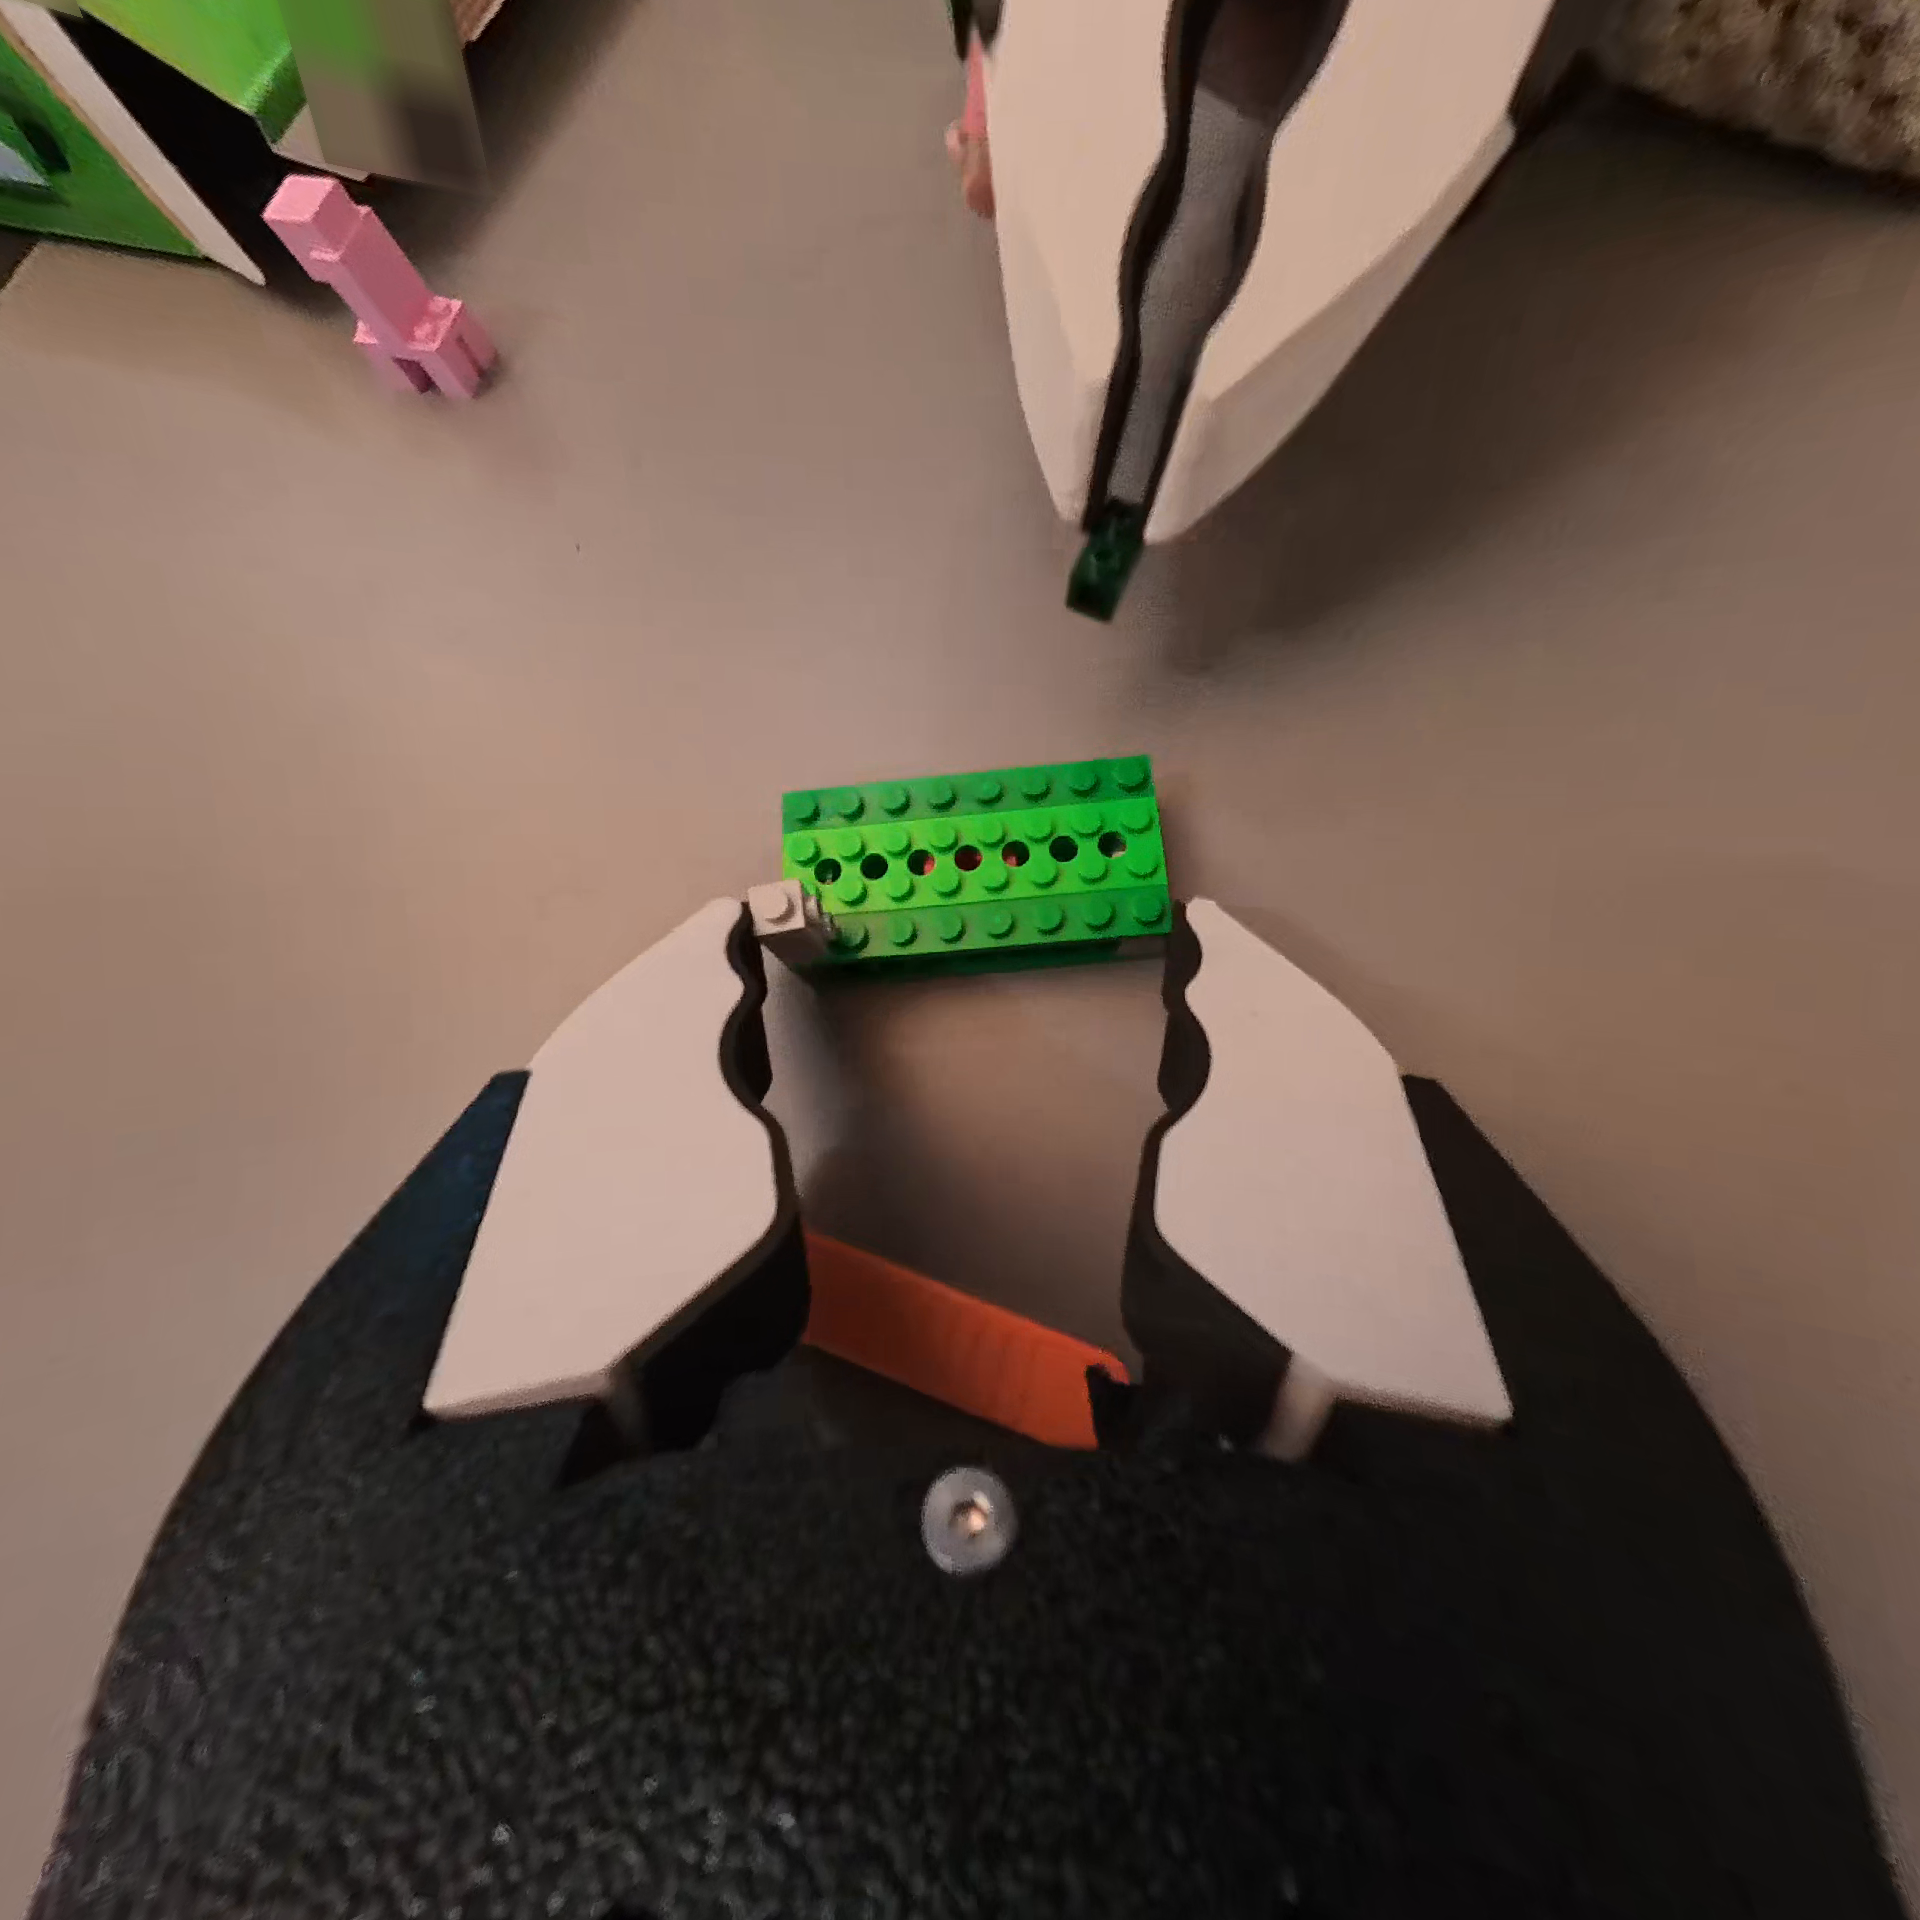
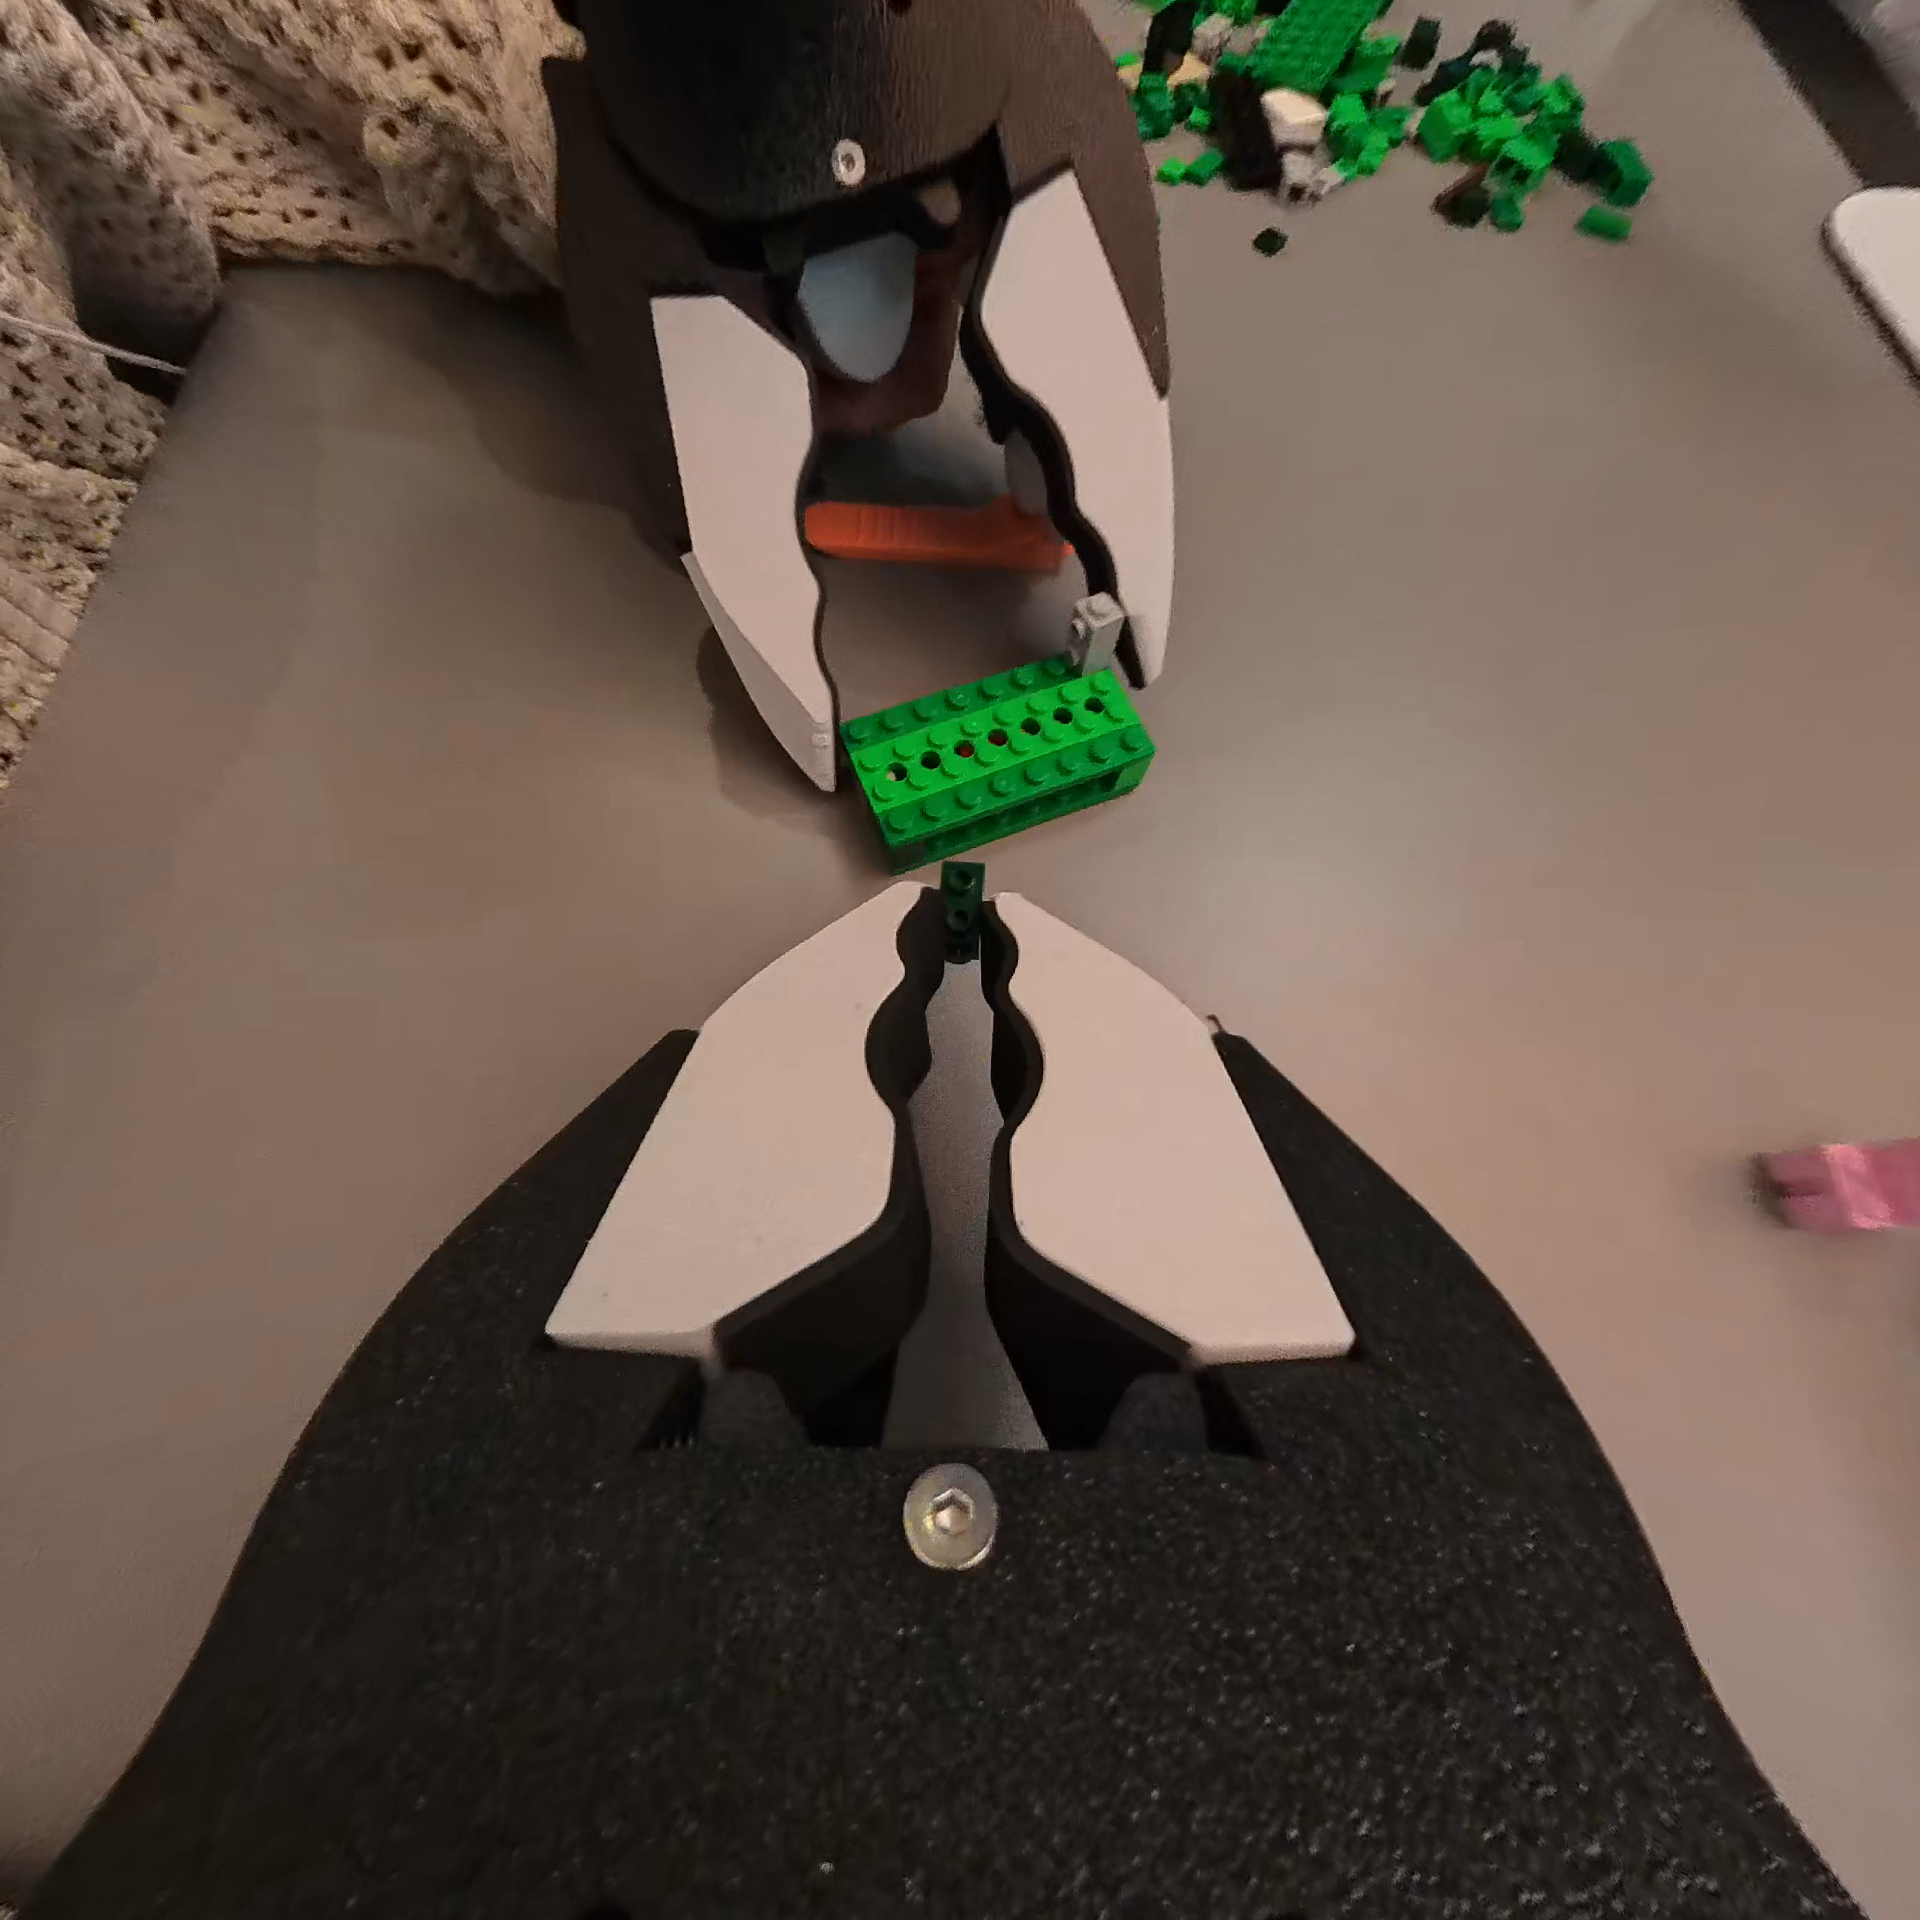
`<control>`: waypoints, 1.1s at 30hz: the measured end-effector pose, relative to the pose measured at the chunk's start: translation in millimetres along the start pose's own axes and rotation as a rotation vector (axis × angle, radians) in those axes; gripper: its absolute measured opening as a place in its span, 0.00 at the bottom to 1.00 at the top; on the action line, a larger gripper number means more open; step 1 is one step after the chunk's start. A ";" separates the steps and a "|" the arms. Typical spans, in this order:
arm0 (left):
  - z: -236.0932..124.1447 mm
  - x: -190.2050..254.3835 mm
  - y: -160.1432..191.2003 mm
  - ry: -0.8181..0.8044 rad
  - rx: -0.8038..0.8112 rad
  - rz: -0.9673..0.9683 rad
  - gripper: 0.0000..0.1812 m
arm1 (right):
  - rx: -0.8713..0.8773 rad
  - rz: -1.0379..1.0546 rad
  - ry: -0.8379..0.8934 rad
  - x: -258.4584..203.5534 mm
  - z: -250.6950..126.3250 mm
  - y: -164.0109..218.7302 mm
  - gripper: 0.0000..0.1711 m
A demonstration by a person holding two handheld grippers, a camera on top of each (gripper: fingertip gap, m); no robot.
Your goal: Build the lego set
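Left gripper [image 1: 966,914]: white fingers with black wavy inner pads, black textured body, is reaching forward low over the surface with its jaws standing wide apart, tips flanking the two ends of the green brick assembly [image 1: 977,868]. Right gripper [image 2: 961,904]: same build, is pointing toward the left one from the opposite side, jaws nearly together and pinching a small dark green brick [image 2: 961,914] that is protruding past the fingertips.

dim warm light | soft shadows | edges warped, perhaps motion-blurred
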State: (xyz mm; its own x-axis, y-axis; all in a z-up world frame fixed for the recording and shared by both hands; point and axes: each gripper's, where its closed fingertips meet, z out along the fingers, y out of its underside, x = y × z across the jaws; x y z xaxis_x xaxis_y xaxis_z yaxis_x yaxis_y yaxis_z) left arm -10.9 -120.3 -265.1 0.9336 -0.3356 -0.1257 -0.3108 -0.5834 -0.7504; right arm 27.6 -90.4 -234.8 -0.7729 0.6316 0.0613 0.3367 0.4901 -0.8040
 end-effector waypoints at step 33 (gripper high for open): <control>-42.6 -21.9 -7.0 0.313 -0.578 0.415 0.66 | 0.038 0.085 0.153 14.6 -23.2 18.7 0.04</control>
State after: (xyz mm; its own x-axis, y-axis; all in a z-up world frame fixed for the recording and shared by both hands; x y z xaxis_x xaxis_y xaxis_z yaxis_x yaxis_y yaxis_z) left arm -36.7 -140.4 -229.4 0.6534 -0.7539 -0.0685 -0.7478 -0.6287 -0.2133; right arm 35.2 -58.0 -235.2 -0.6508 0.7551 0.0794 0.3742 0.4100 -0.8318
